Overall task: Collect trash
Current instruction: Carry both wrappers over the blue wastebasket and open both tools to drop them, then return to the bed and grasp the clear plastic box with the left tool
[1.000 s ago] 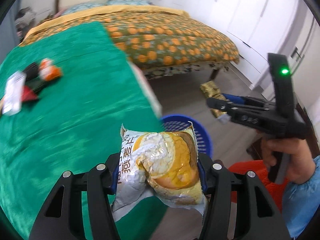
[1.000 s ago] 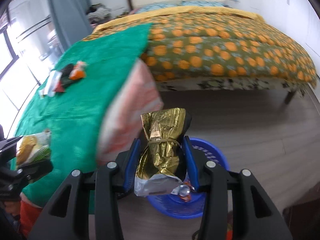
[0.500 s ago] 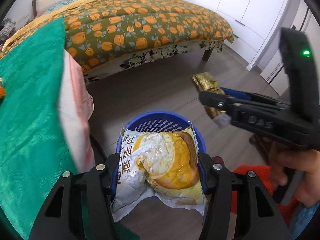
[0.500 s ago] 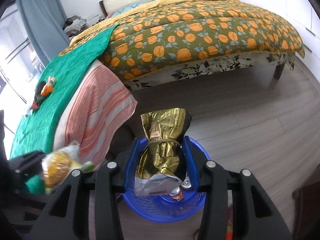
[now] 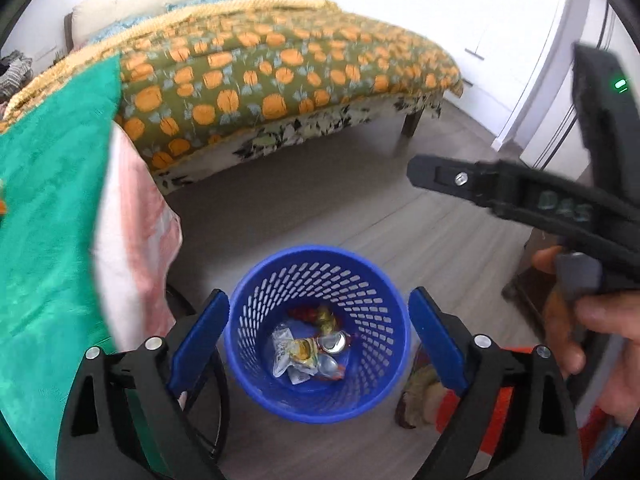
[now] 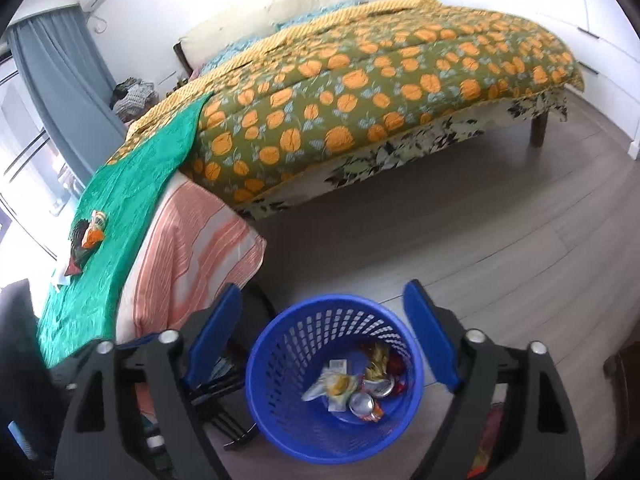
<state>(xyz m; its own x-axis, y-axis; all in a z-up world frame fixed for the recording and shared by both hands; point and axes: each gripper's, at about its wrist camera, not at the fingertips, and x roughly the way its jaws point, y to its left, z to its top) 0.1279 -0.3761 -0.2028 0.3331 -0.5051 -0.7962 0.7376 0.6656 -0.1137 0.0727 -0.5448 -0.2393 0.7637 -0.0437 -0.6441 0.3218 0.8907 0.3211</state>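
Observation:
A blue mesh trash basket (image 5: 360,280) stands on the floor and also shows in the right wrist view (image 6: 280,364). Inside lie the yellow-and-white snack bag (image 5: 294,354), the gold wrapper (image 6: 378,362) and crushed cans (image 6: 362,402). My left gripper (image 5: 318,330) is open and empty above the basket. My right gripper (image 6: 322,328) is open and empty above it too; it also shows in the left wrist view (image 5: 500,192), to the right. More wrappers (image 6: 86,240) lie on the green cloth (image 6: 120,216).
A bed with an orange-patterned quilt (image 6: 380,92) stands behind the basket. A striped pink cloth (image 6: 188,248) hangs off the table edge left of the basket. A black frame (image 6: 224,396) stands under it. White wardrobes (image 5: 500,20) line the right wall. Wood floor (image 6: 480,240) surrounds the basket.
Both grippers opened over the basket. The snack bag and the gold wrapper dropped out of them into the basket.

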